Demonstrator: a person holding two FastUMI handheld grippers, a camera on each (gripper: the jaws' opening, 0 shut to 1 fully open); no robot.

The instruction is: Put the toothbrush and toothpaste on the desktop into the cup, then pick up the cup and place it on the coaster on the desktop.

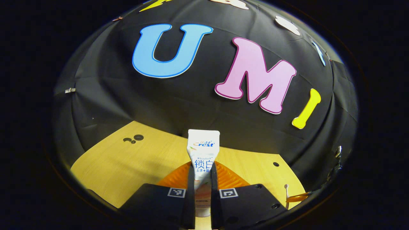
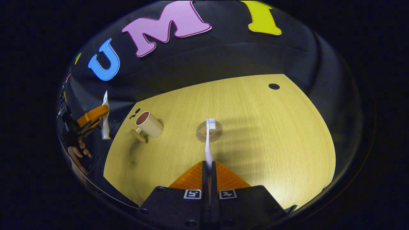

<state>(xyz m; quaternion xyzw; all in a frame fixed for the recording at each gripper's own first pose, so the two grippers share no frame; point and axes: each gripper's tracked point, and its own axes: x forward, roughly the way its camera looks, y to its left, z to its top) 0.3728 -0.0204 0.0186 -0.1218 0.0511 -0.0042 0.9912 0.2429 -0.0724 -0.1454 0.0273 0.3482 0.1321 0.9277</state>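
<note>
Toothpaste tube (image 1: pixel 203 159) and toothbrush (image 2: pixel 209 140) are each already held, one per gripper, so the coming move turns on where the mug (image 2: pixel 149 125) lies. In the left gripper view, the left gripper (image 1: pixel 203 191) has its fingers closed against the sides of the tube, which stands along the fingers' line with its flat crimped end toward the upper middle of the frame and its cap end low between the fingers; wooden desktop (image 1: pixel 127 166) lies beneath it. In the right gripper view, the right gripper (image 2: pixel 209 174) is closed to a narrow slit on the toothbrush handle, the brush's long axis running straight up the frame and its bristle head lying in the picture over the round coaster (image 2: pixel 201 134) on the desktop. The mug sits left of centre in that view, left of the coaster and apart from it, handle toward the lower left, mouth tipped by the lens toward the upper left. At the far left edge the left gripper shows again, with the tube and a hand (image 2: pixel 76 153) below it. By that picture the mug lies between the two grippers, somewhat nearer the left one; the brush would have to swing leftward and turn end-down to enter the mouth.
</note>
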